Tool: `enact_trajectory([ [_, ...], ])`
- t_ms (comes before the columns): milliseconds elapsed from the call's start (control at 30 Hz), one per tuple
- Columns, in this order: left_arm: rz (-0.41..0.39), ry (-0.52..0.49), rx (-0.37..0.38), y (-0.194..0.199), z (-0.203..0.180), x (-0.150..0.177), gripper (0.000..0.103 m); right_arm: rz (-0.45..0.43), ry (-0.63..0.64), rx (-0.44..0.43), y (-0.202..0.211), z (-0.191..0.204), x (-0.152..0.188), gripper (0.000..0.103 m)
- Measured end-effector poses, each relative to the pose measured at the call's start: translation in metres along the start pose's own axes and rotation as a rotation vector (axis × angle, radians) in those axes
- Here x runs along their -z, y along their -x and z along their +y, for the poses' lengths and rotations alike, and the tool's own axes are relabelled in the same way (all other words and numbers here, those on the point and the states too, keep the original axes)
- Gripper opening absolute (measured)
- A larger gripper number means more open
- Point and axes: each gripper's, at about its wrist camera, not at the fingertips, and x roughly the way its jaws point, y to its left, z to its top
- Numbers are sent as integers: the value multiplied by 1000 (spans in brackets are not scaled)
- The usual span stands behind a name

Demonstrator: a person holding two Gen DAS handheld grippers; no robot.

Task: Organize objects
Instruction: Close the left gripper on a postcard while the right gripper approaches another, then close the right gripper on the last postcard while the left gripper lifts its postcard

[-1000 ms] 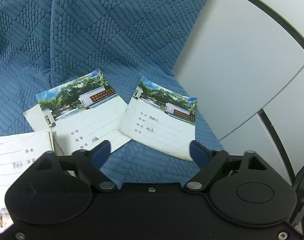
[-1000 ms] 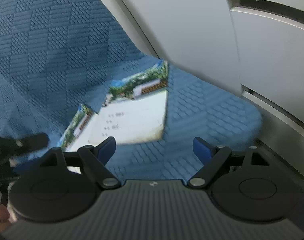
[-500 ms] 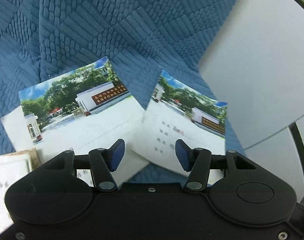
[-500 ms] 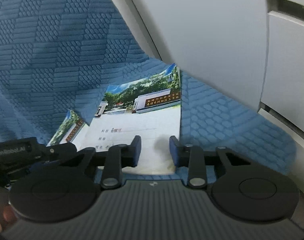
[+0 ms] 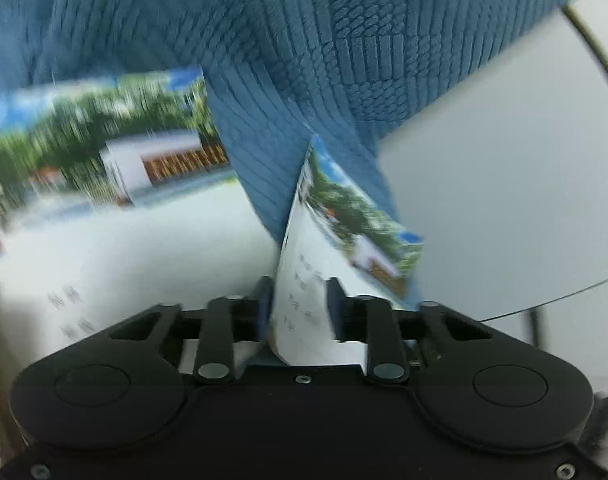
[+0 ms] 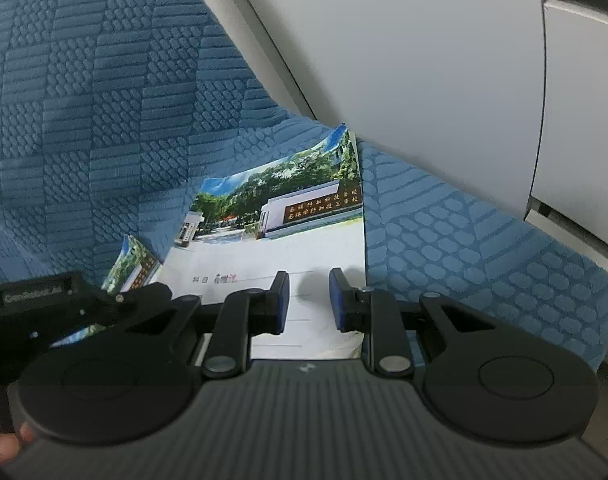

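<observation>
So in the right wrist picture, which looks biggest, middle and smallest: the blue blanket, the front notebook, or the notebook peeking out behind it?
1. Blue blanket
2. Front notebook
3. Notebook behind it: mostly hidden, so its true size is unsure.

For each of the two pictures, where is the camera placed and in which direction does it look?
Left wrist view: sits on the left gripper, looking forward and downward along its fingers at two notebooks on the blue textured cloth; the right-hand notebook stands between the fingers.
Right wrist view: sits on the right gripper, facing downward at the same notebook; the left gripper and a fingertip show at lower left.
Shared: that notebook, the cloth, the white panel.
</observation>
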Motion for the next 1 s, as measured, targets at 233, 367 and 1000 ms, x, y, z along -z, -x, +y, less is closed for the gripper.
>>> enact_trajectory([
  [233, -42, 170, 57, 7, 20, 7, 2, -18, -168, -115, 10, -19, -4, 27],
  [367, -74, 181, 74, 16, 15, 15, 2, -31, -266, -210, 18, -32, -7, 28],
  [1000, -163, 106, 27, 60, -27, 53, 2, 204, -615, -485, 21, -38, 35, 85],
])
